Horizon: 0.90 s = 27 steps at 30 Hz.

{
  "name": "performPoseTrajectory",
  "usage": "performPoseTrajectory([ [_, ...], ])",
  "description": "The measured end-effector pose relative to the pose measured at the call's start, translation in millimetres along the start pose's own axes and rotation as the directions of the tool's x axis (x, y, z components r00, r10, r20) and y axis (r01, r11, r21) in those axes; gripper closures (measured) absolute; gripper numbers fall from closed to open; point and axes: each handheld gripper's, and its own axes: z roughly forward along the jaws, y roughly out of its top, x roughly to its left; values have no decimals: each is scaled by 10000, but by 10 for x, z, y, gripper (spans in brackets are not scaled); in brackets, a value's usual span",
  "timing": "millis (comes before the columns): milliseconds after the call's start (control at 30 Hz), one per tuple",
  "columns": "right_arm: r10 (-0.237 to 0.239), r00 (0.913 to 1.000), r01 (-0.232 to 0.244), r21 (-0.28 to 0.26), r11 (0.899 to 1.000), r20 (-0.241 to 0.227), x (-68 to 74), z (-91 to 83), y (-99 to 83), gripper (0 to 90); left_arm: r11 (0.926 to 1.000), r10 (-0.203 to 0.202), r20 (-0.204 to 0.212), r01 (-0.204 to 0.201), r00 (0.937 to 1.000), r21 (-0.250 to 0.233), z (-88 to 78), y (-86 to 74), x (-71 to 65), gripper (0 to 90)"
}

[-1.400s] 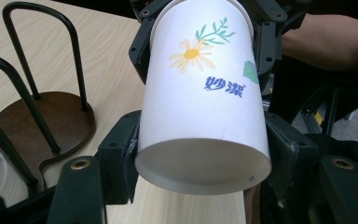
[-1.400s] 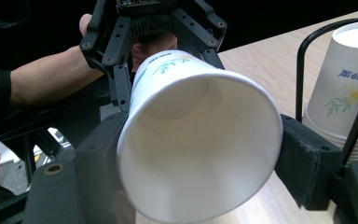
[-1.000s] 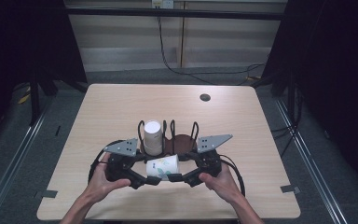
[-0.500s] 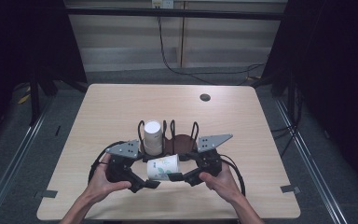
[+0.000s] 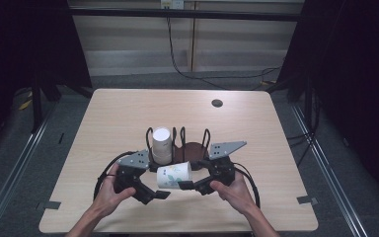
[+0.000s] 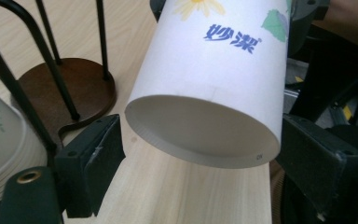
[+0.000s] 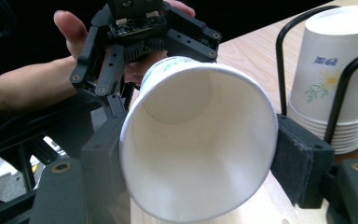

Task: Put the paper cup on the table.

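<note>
White printed paper cup [image 6: 209,88]: matt outside, smooth inside. Pale wood-grain tabletop [image 5: 128,113]: smooth, matt. Black wire rack [image 5: 180,138] w/ glossy dark-brown wooden base. Black plastic gripper pads [image 7: 298,158]: matt.

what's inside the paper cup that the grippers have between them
Nothing: the right gripper view looks straight into the cup, showing bare white walls and its flat bottom. The right gripper clamps its rim. The left gripper has just opened around its base. The table beneath it is covered.

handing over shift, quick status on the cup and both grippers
Left gripper jaws just opened, pads clear of the paper cup. Right gripper shut on the cup's rim end, cup held sideways above the table. Cup holder and cup stack close behind.
</note>
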Motion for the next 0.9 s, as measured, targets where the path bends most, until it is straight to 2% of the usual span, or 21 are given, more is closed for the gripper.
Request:
performPoseTrajectory([
  [100, 22, 9999, -22, 50, 10000, 128, -3, -17, 5, 275, 9998, -58, -28, 58, 10000, -169, -16, -57, 17, 160],
  [167, 42, 9997, -44, 88, 10000, 246, -8, -38, 6, 275, 9999, -152, -98, 151, 9998, -36, -33, -91, 31, 160],
  [333, 59, 9987, -73, 278, 9996, 506, -36, -109, -7, 279, 9992, -395, -309, 393, 9987, -71, -103, -144, 59, 161],
  [400, 26, 9979, -52, 396, 9992, 644, -37, -130, -15, 280, 9987, -495, -630, 485, 9968, -183, -162, -170, 78, 161],
  [567, 39, 9956, -92, 554, 9984, 935, -44, -209, -26, 283, 9959, -791, -921, 746, 9926, -515, -269, -201, 117, 161],
  [900, 168, 9897, -316, 1026, 9942, 1421, -89, -334, -56, 286, 9966, -764, -1025, 727, 9918, -394, -292, -226, 138, 161],
])
